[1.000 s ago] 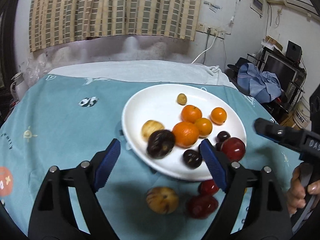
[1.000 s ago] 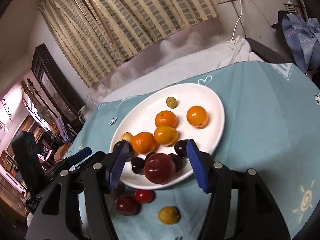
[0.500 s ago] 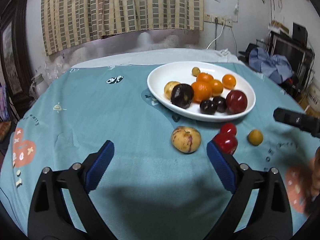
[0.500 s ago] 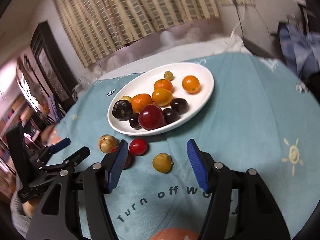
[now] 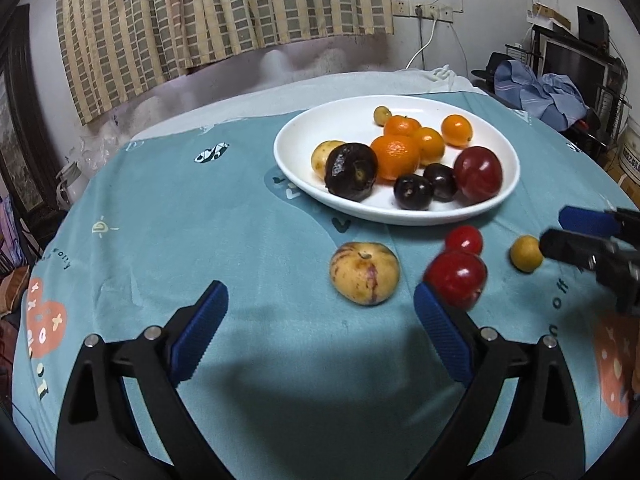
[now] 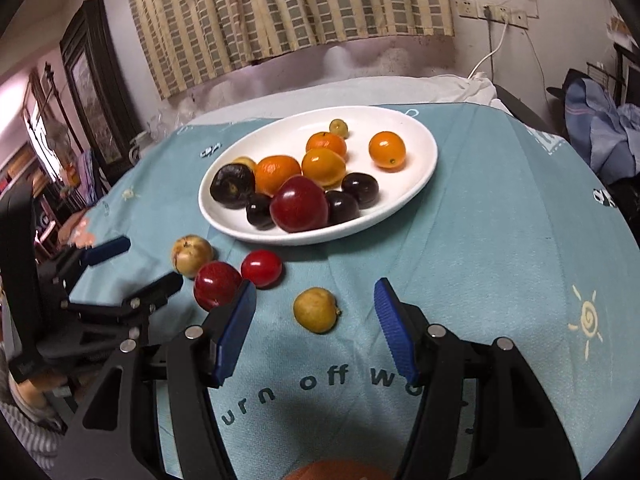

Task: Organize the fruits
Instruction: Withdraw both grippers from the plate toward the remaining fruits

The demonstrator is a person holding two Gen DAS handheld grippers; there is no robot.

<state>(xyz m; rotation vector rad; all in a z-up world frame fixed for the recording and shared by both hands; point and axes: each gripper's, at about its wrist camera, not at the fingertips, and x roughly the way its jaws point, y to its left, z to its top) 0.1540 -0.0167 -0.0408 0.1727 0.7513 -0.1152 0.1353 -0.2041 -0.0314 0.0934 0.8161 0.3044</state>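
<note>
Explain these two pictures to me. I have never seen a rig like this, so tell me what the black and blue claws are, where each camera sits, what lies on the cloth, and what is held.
No robot here: a person holds a two-finger gripper in each hand, each with a forward-looking fisheye camera. One picture looks along the left gripper, the other along the right gripper. Both are open and hold nothing. On the teal tablecloth stands a white plate of orange, dark and red fruits. Beside it lie four loose fruits: a striped yellow fruit, a large red fruit, a small red fruit and a small yellow fruit, which lies just ahead of the right gripper's fingers.
</note>
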